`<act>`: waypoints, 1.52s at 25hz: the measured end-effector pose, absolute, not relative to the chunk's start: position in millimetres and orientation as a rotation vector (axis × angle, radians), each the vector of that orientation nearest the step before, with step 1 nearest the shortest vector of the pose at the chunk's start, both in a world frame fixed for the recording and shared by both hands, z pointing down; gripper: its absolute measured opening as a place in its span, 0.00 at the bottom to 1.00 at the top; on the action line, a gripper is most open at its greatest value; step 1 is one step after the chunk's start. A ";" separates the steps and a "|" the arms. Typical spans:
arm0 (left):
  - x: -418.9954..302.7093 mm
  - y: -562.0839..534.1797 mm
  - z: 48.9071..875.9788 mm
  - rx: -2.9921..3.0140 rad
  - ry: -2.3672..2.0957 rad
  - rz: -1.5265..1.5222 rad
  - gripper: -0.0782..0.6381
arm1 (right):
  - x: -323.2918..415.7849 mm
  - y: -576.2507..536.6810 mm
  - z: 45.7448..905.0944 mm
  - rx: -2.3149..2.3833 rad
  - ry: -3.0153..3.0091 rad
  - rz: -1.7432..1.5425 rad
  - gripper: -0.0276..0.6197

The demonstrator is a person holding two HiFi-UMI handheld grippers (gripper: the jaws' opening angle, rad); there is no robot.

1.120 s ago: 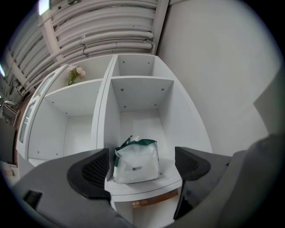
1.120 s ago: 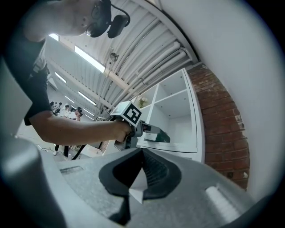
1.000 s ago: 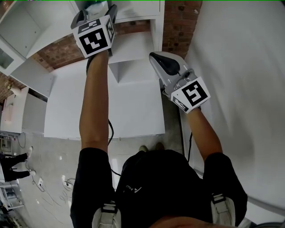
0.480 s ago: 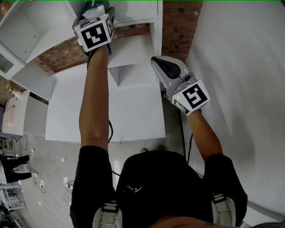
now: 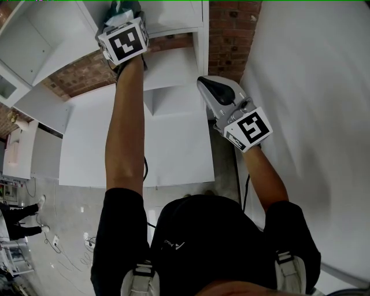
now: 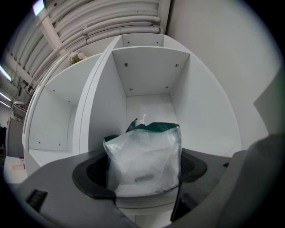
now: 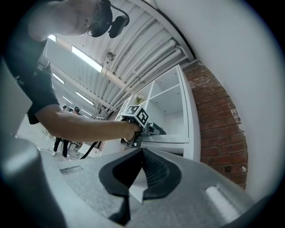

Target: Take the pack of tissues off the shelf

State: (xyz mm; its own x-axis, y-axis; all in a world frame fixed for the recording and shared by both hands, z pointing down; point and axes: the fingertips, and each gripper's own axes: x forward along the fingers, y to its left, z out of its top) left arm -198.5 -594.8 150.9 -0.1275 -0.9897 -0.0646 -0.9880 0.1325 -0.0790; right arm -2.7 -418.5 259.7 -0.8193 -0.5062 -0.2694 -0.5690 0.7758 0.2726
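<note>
The pack of tissues (image 6: 144, 160), clear plastic with a dark green top, stands in a compartment of the white shelf (image 6: 147, 75). My left gripper (image 6: 143, 180) reaches into that compartment. The pack fills the gap between its jaws, which are closing on it without a visible squeeze. In the head view the left gripper (image 5: 119, 13) is at the top, arm stretched out, with a bit of the green pack (image 5: 124, 6) showing past it. My right gripper (image 5: 203, 82) hangs shut and holds nothing, in front of the shelf's right side. From the right gripper view the right gripper (image 7: 141, 153) points toward the left gripper (image 7: 150, 129) at the shelf.
The white shelf unit (image 5: 173, 17) has several open compartments. A lower white cabinet top (image 5: 133, 139) lies below my arms. A brick wall (image 5: 231, 29) and a white wall (image 5: 312, 115) close off the right. People (image 5: 20, 211) stand far off at the left.
My left gripper has pushed a little farther up into the shelf compartment. The right gripper has barely shifted.
</note>
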 end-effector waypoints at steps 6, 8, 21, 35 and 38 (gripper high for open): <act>-203.4 -591.5 150.5 -1.962 2.299 -0.018 0.58 | -3.6 -421.5 263.0 -0.855 2.785 0.507 0.05; -203.2 -591.9 149.9 -1.965 2.290 -0.018 0.57 | -5.0 -422.5 264.4 -0.854 2.787 0.502 0.05; -188.6 -559.1 143.3 -2.069 2.158 0.086 0.54 | -3.5 -422.3 249.3 -0.869 2.755 0.459 0.05; -166.1 -442.1 140.2 -2.218 1.814 0.276 0.54 | -16.5 -406.9 229.6 -0.843 2.711 0.466 0.05; -161.8 -418.4 150.4 -2.256 1.753 0.302 0.54 | -17.4 -402.4 228.3 -0.843 2.703 0.471 0.05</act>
State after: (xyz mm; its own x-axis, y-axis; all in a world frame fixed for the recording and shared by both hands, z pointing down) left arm -161.8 -418.4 150.4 0.2469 -0.9133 -0.3239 -0.9690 -0.2327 -0.0824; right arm -17.4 -402.4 228.3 -0.7939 -0.4993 -0.3470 -0.5872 0.7777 0.2245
